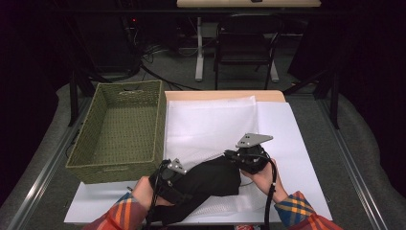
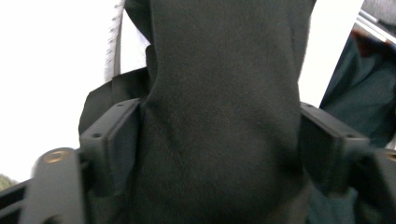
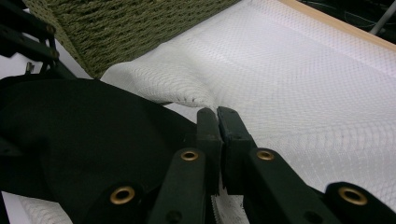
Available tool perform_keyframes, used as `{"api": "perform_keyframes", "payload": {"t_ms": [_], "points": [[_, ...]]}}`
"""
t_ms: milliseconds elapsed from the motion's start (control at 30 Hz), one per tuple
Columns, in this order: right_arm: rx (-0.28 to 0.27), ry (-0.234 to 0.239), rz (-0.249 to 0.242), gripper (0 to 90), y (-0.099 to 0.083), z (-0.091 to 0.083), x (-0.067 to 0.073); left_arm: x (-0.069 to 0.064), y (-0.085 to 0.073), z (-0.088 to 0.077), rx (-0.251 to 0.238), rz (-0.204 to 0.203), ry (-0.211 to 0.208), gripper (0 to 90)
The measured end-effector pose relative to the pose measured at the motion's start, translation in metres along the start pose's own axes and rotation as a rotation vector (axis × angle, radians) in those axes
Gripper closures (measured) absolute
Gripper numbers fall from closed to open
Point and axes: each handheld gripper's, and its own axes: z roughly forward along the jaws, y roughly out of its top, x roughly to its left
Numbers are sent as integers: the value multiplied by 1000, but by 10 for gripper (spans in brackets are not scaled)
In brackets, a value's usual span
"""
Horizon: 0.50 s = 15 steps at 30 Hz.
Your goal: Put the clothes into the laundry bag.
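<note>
A black cloth (image 1: 210,179) lies bunched on a white mesh fabric (image 1: 215,124) at the table's near side. My left gripper (image 1: 184,184) reaches into the cloth from the left. In the left gripper view its jaws stand wide apart, and the black cloth (image 2: 224,116) fills the gap and lies against both pads (image 2: 123,140). My right gripper (image 1: 229,155) sits at the cloth's upper right edge. In the right gripper view its jaws (image 3: 217,114) are shut, with the black cloth (image 3: 84,130) on their left and a raised fold of mesh (image 3: 177,84) just past the tips. Whether they pinch fabric I cannot tell.
A green woven basket (image 1: 115,170) stands at the table's left, its wall (image 3: 130,28) close behind the cloth. White sheet (image 1: 287,143) covers the table to the right. A desk and chair legs stand on the floor beyond the far wooden edge (image 1: 225,95).
</note>
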Motion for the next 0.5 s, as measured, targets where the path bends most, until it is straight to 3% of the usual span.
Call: {"api": "perform_keyframes", "payload": {"t_ms": [133,267,500], "points": [[2,-8,10,876,-1,0,-1,3,-2,8,-19,20,-38,408],[4,-14,13,875,-2,1,-1,4,-5,7,-34,-3,-49,588],[2,-20,5,885,-1,-1,0,0,-3,6,-40,3,-34,655]]}}
